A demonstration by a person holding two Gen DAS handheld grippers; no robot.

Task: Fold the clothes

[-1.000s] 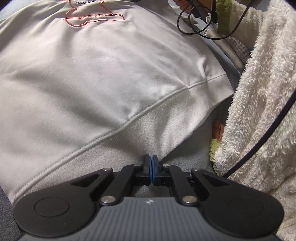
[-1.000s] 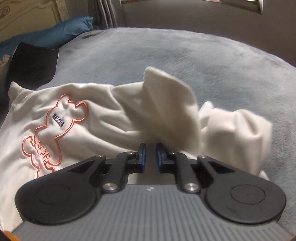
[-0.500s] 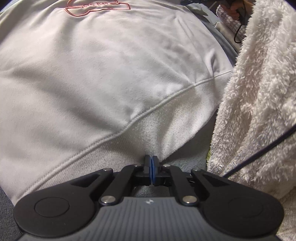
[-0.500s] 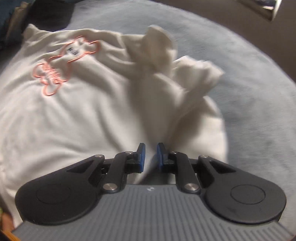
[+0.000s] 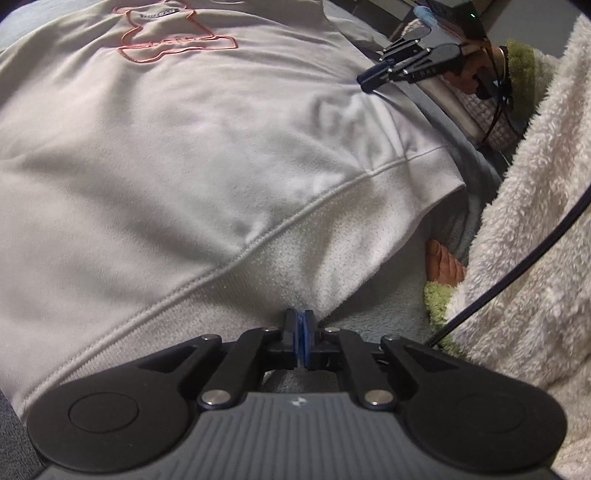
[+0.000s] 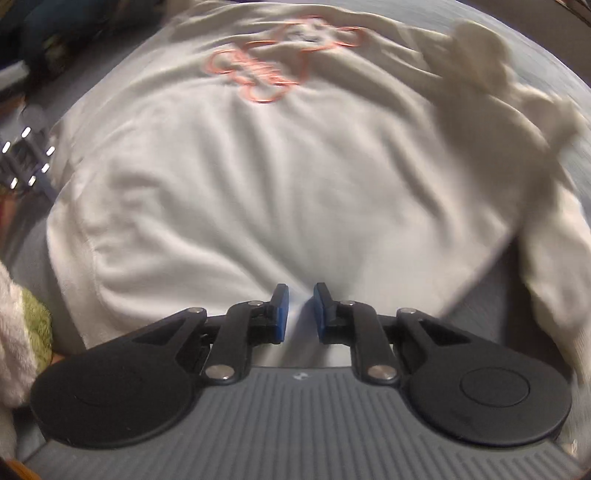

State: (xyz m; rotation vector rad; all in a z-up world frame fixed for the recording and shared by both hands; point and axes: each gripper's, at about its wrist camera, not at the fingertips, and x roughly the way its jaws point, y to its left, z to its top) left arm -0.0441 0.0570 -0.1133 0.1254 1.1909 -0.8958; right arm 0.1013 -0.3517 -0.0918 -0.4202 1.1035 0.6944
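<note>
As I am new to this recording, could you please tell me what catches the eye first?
A white sweatshirt with an orange bear outline on its chest fills both views, spread on a grey bed. The left tool is shut on its ribbed hem; a fluffy cream sleeve stands to the right.

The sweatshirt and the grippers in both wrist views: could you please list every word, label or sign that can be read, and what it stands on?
Orange lettering inside the bear outline on the white sweatshirt: too distorted in the left wrist view, too blurred in the right wrist view to read.
Small dark label on the bear's head: too small to read.
Small pale mark on the left gripper's grey body: a logo, not letters.
Right gripper: a like mark, nothing readable.
</note>
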